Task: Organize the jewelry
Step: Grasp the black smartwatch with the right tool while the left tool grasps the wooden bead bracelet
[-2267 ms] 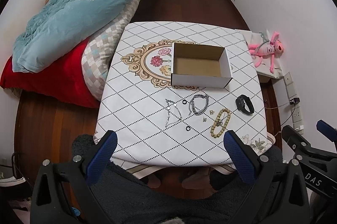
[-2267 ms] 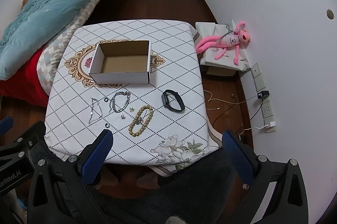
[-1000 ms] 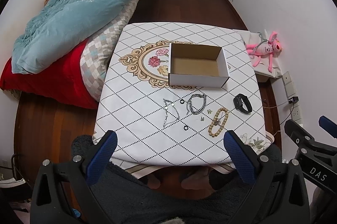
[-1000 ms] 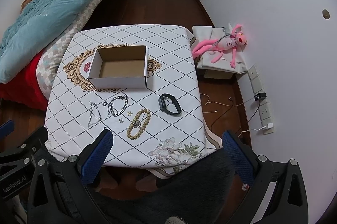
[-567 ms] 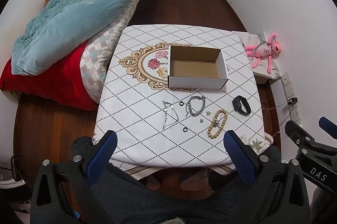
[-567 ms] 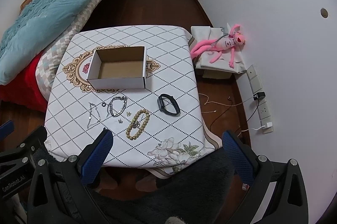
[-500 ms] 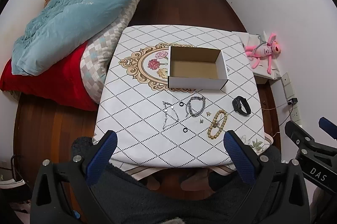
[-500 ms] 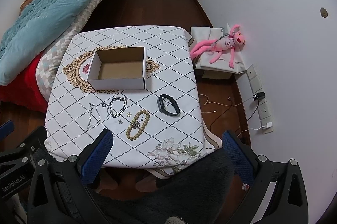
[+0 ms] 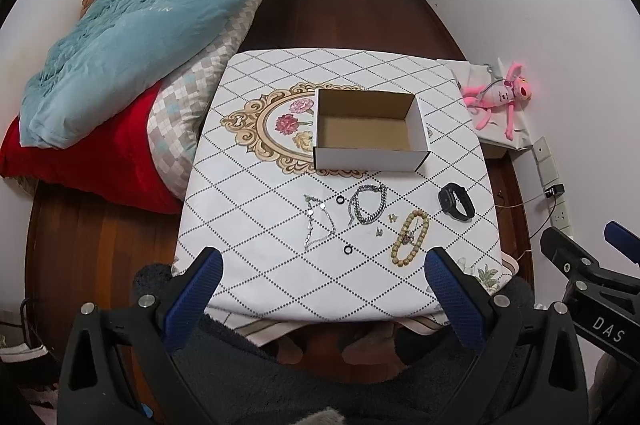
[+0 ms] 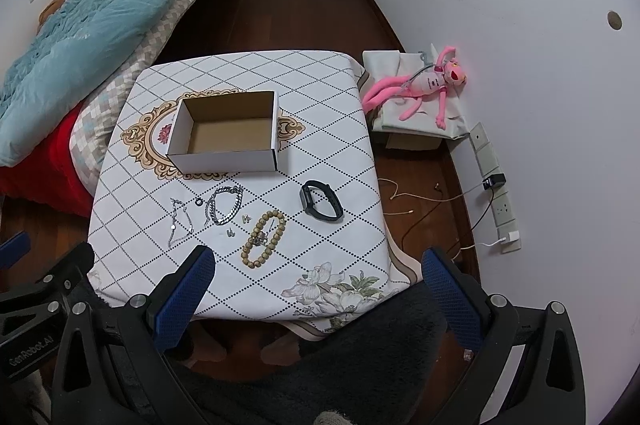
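box [image 9: 370, 155]: 1 | bead bracelet [image 9: 409, 238]: 1 | black band [image 9: 456, 202]: 1 | chain bracelet [image 9: 367, 203]: 1 | thin chain [image 9: 318, 222]: 1 | black rings [image 9: 340, 200]: 2 | small charms [image 9: 393, 216]: 2 | pink toy [image 9: 500, 94]: 1 | grippers seen: 2

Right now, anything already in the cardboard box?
No, the cardboard box shows only its bare brown floor in the left wrist view, and the bead bracelet and black wristband lie on the tablecloth outside it.
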`<state>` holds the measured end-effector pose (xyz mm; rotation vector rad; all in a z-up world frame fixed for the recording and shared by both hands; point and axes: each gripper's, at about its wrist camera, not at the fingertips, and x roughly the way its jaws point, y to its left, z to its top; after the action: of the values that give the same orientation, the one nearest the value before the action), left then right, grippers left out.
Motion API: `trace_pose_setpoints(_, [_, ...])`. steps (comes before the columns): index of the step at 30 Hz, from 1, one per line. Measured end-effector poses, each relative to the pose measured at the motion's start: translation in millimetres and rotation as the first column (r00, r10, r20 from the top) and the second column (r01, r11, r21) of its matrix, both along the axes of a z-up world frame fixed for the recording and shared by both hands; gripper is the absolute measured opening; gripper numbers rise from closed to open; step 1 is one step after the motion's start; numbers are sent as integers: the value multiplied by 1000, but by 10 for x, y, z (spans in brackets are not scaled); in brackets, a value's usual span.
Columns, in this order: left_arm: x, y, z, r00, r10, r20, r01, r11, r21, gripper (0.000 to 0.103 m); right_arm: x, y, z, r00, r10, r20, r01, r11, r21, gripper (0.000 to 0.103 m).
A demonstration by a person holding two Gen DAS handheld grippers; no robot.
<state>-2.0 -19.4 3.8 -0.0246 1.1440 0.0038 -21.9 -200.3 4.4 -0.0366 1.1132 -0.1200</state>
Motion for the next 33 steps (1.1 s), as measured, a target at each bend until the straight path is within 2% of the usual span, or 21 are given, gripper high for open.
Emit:
trace_pose_setpoints(4, [176,-44,-181,1000,3,14,-3,1000,8,103,98,-78,-139,999,-33,-12,33,999,12,103])
trace_pose_setpoints(8, [416,-163,-540,999,-17,-28,17,1000,21,103,258,-266,-424,996,-82,-38,83,997,9,103])
trace_pose_setpoints(12, [591,-345,-965,994,-64,-85,65,998,16,103,462,-519,-839,989,-125,-84,126,992,8,102])
trace_pose_setpoints(16, [707,-560,-1400,980,-124,-156,124,992,-12,101,645,-744,-1310,980,-141,-141,146,989,28,91])
trace_pose_setpoints(18, [749,-677,-1629,967,-157,-200,155,988,-25,88,702,-831,-1499,976,-147,-162,155,987,37,86])
trace_pose_setpoints(20, [774,-771,-1792,956,-181,-232,179,983,-27,80,766,-910,-1684,972,-147,-182,159,986,55,78])
trace_pose_setpoints(25, [755,-936,-2083,938,-218,-268,216,976,-37,76,907,-1036,-2008,970,-135,-203,160,981,111,72])
trace_pose_setpoints(29, [724,-996,-2191,933,-223,-282,221,975,-39,73,1030,-1075,-2174,971,-120,-209,151,978,142,68])
trace_pose_setpoints(31, [726,-1014,-2222,932,-222,-285,219,975,-43,67,1094,-1083,-2235,971,-108,-211,145,976,164,68])
trace_pose_setpoints(33, [727,-1030,-2258,930,-227,-290,224,974,-43,53,1158,-1078,-2292,973,-96,-209,135,974,180,66])
